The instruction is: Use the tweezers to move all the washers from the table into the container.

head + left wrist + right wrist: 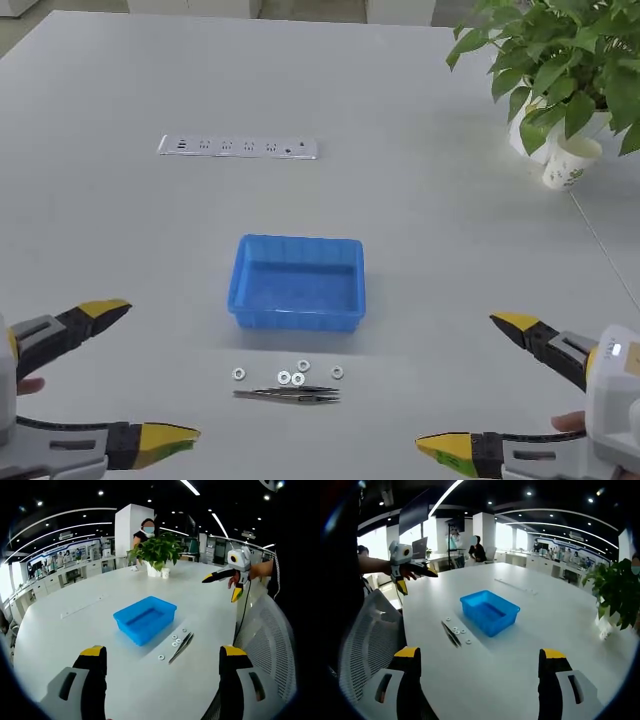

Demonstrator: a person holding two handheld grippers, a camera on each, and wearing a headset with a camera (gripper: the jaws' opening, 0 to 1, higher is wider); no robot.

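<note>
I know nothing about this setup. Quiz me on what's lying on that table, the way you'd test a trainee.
1. How many washers lie on the table?
2. True or false: the blue container already holds some of them.
3. The tweezers are: A leaning on the container, B lying flat beside the washers, C inside the container.
Key: 1 five; 2 false; 3 B.

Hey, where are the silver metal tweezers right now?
In the head view the silver metal tweezers lie flat on the grey table, just nearer the person than the small metal washers in front of the blue plastic container.
</note>
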